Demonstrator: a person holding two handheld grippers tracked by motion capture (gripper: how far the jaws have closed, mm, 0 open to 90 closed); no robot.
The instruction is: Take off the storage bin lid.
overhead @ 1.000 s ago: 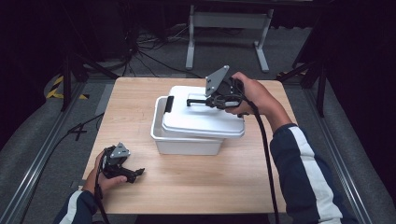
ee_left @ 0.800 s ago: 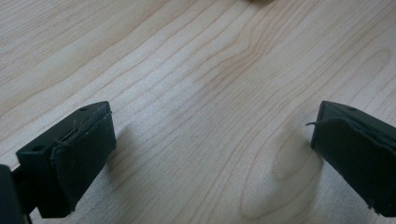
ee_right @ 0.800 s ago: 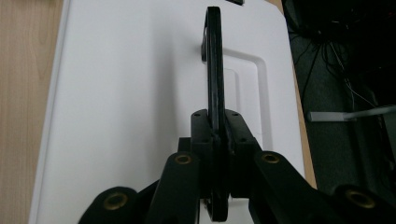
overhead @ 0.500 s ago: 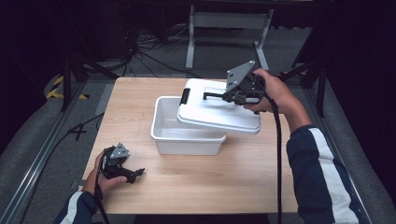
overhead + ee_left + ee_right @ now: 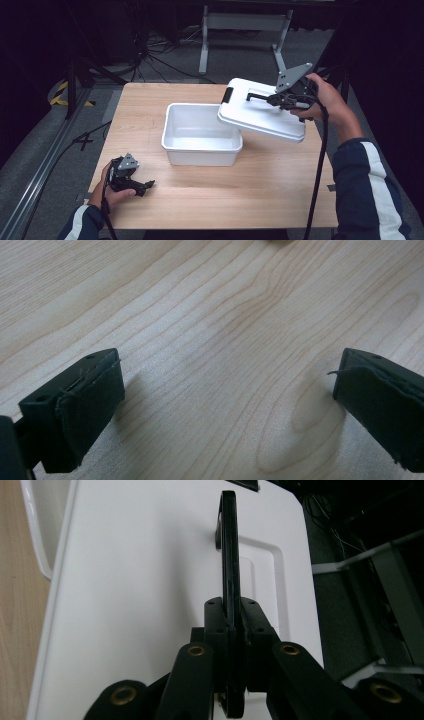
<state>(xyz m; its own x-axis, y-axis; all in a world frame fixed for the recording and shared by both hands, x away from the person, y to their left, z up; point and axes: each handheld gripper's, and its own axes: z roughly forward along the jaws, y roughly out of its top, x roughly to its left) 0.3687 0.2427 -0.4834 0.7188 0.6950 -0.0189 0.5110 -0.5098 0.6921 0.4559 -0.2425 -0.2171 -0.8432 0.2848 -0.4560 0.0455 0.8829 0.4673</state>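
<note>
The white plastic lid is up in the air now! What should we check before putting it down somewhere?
1. Grip: the right gripper is shut on the thin black handle of the white plastic lid: ok.
2. Lid free of the box: it hangs tilted, with its left edge over the right rim of the open white plastic box: cannot tell if they touch.
3. Landing spot: the light wooden table looks bare to the right of the box: ok.
4. Other hand out of the way: the left gripper rests open near the table's front left corner: ok.
5. Box inside: looks empty: ok.
</note>
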